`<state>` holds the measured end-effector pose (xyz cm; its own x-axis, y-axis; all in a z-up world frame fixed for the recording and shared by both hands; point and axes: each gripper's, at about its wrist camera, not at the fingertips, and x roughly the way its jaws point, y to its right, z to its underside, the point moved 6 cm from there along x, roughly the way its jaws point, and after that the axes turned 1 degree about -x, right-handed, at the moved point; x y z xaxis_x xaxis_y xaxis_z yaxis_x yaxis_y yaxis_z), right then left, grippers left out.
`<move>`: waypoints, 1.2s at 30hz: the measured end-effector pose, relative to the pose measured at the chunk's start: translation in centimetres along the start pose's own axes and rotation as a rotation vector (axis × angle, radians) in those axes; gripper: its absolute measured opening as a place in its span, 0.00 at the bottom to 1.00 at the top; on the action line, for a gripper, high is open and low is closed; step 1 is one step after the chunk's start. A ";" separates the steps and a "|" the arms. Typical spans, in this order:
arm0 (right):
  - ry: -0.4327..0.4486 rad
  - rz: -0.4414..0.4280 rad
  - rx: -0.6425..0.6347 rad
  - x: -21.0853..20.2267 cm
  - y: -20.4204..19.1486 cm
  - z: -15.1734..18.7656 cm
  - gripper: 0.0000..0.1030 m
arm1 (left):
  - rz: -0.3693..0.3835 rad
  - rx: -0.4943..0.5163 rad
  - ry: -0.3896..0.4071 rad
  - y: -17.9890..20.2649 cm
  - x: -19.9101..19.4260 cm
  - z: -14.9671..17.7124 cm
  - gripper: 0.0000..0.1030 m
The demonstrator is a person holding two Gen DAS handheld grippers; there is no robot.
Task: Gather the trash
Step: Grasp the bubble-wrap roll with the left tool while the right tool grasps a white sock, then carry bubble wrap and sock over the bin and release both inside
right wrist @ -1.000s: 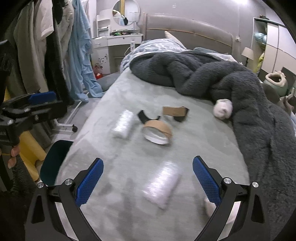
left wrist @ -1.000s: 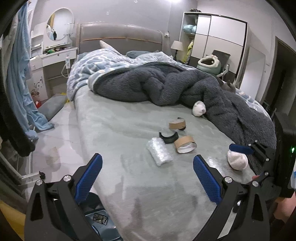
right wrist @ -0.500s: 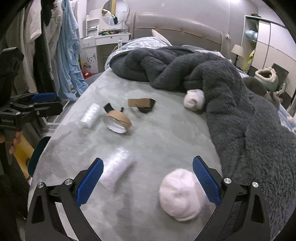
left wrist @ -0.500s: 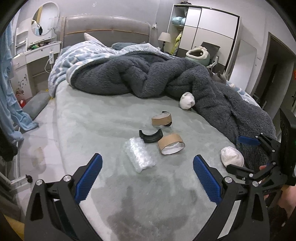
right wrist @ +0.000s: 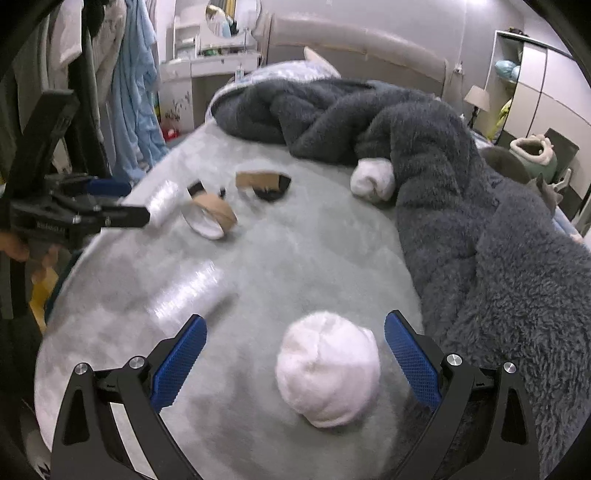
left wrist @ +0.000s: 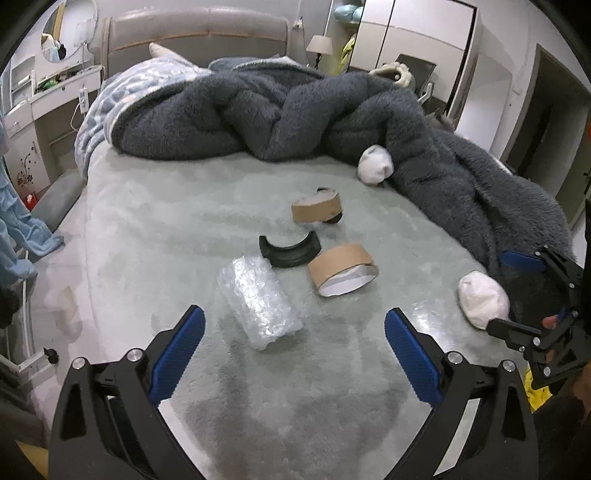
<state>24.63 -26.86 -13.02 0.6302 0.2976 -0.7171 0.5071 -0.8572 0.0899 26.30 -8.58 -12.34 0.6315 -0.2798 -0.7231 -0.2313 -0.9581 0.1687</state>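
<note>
Trash lies on the grey bed sheet (left wrist: pixel 147 221). In the left wrist view a bubble-wrap roll (left wrist: pixel 258 301) lies just ahead of my open left gripper (left wrist: pixel 293 350). Beyond it are a black curved piece (left wrist: pixel 290 251), a cardboard tape ring (left wrist: pixel 341 269) and a second cardboard ring (left wrist: pixel 316 208). A white wad (left wrist: pixel 482 304) lies at the right, by my right gripper (left wrist: pixel 517 295). In the right wrist view my open right gripper (right wrist: pixel 295 354) straddles that white wad (right wrist: pixel 328 369), fingers apart from it. A clear plastic roll (right wrist: pixel 192 288) lies to its left. Another white wad (right wrist: pixel 371 177) rests against the blanket.
A dark fluffy blanket (left wrist: pixel 295 110) is heaped across the far and right side of the bed (right wrist: pixel 498 258). Clothes (right wrist: pixel 129 85) hang at the left beside a white dressing table (right wrist: pixel 207 70). A wardrobe (left wrist: pixel 413 33) stands at the back right.
Both grippers moved forward over the bed. The bubble-wrap roll came closer to the left gripper. The white wad came between the right gripper's fingers.
</note>
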 end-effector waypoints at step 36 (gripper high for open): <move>0.034 -0.092 0.099 -1.4 -1.4 -2.7 0.42 | -0.036 -0.047 -0.037 -0.9 0.5 0.2 0.34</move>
<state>24.61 -24.94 -10.27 0.6040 0.3898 -0.6951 0.5046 -0.8622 -0.0450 26.66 -7.89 -12.99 0.6111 -0.2430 -0.7533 -0.1729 -0.9697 0.1725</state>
